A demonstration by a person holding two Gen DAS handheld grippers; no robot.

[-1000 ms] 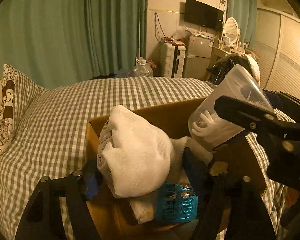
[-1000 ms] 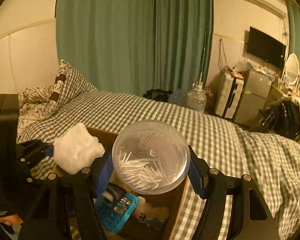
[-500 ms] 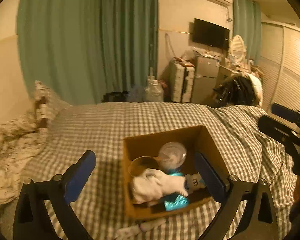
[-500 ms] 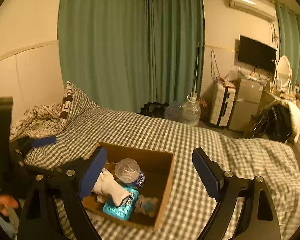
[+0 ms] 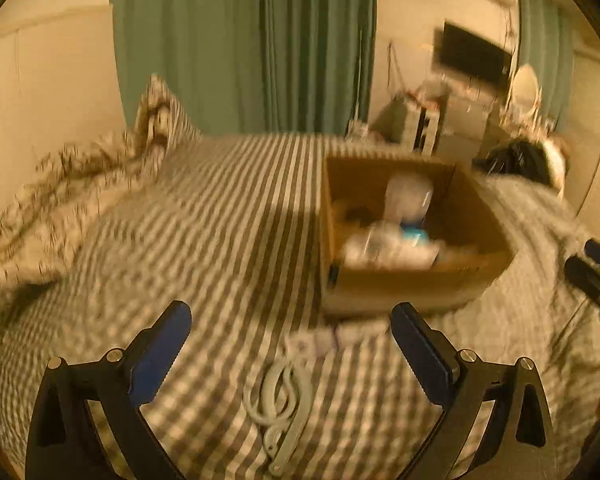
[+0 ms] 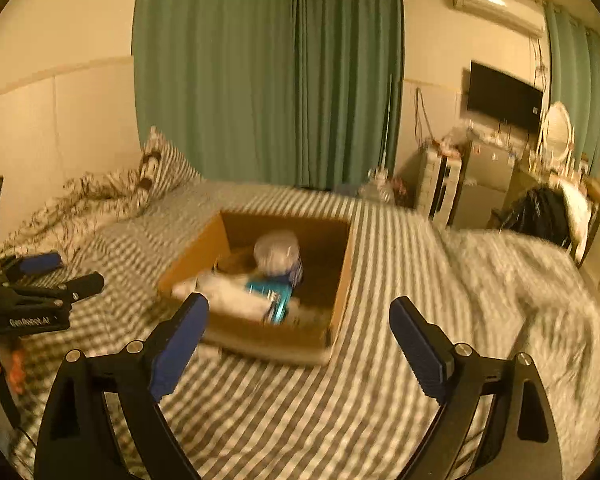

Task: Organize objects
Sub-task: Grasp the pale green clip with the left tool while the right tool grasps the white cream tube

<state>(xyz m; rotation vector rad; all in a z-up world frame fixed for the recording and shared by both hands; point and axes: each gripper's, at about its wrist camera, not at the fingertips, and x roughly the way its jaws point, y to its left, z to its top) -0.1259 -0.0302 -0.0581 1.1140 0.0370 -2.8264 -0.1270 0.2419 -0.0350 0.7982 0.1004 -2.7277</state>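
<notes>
two grippers, both empty right now: my left gripper (image 5: pixel 290 344) has its blue pads spread wide, and my right gripper (image 6: pixel 300 340) is spread just as wide with nothing between its fingers. i read this as a gap between placements. the cardboard box (image 5: pixel 412 280) sits on the checked bedspread (image 5: pixel 220 220), ahead of my left fingers and off toward the right one, and it already holds a clear round container (image 6: pixel 277 256), something white and soft, and a teal packet (image 6: pixel 270 292); blur keeps me from naming more.

what looks left to collect is the white clip-like hanger (image 5: pixel 278 396), lying flat on the bedspread right between my left fingers, just short of their tips. its long axis runs roughly along my line of sight, leaning a little: the narrow tail points back toward me, the curled end points away toward the box. beyond it, near the box's front wall, lies a small pale strip (image 5: pixel 336 336), too smeared to identify.

next move, as i judge it: lower the left gripper, turn the wrist so the pads cross the hanger's thin width, and pinch without snagging the fabric.
</notes>
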